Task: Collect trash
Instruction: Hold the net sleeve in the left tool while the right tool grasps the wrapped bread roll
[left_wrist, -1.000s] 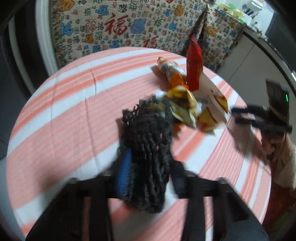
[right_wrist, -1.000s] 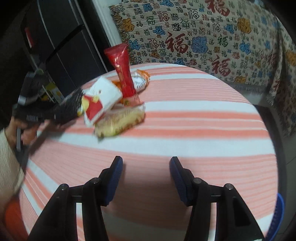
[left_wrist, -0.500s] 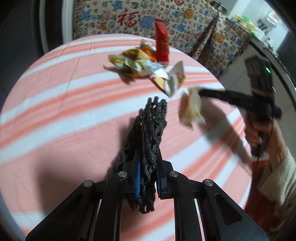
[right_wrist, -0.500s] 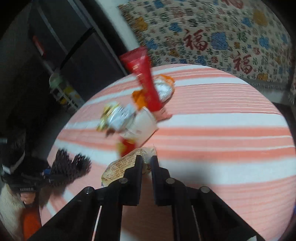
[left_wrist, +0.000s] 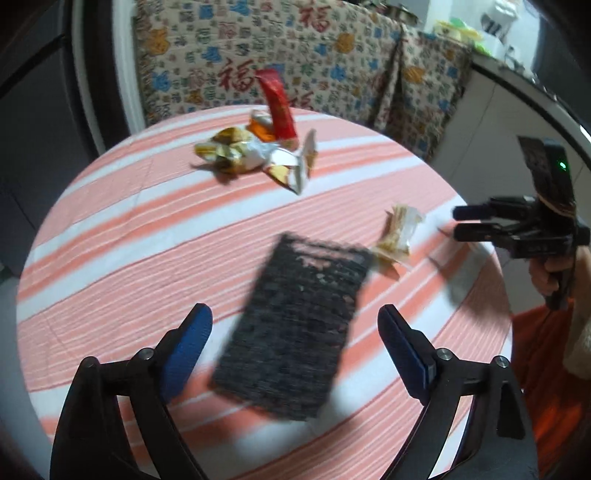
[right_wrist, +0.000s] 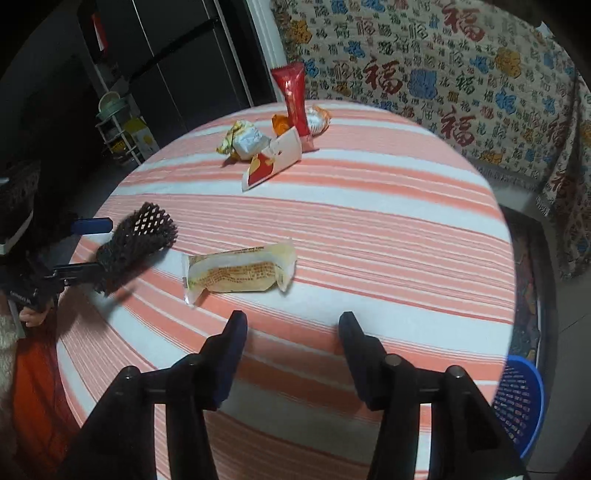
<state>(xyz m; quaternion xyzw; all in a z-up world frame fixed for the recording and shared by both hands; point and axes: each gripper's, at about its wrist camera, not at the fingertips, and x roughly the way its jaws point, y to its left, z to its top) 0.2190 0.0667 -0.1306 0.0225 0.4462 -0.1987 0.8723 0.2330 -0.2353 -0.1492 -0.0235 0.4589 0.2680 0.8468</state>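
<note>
My left gripper (left_wrist: 293, 317) has its jaws opening wide around a black mesh bag (left_wrist: 295, 325). The bag is blurred and loose between the blue pads (left_wrist: 184, 347), which do not press on it. In the right wrist view the same mesh bag (right_wrist: 140, 232) hangs between the left fingers. My right gripper (right_wrist: 292, 321) is opening too, with nothing between its fingers. A yellow snack wrapper (right_wrist: 240, 269) lies on the striped tablecloth (right_wrist: 369, 229) just ahead of it. A pile of wrappers (right_wrist: 273, 147), with a red packet (right_wrist: 295, 96) standing in it, sits at the far side.
The round table's edge (right_wrist: 506, 258) drops off at the right, and a blue basket (right_wrist: 517, 398) stands on the floor below it. A patterned cloth (left_wrist: 295, 55) covers the furniture behind. A dark cabinet (right_wrist: 184, 55) fills the far left. A person's hand (left_wrist: 546, 273) holds the right gripper (left_wrist: 456, 222).
Half a second ago my left gripper was shut on the mesh bag and my right on the yellow wrapper. Both have opened: the bag is loose and the wrapper lies on the table.
</note>
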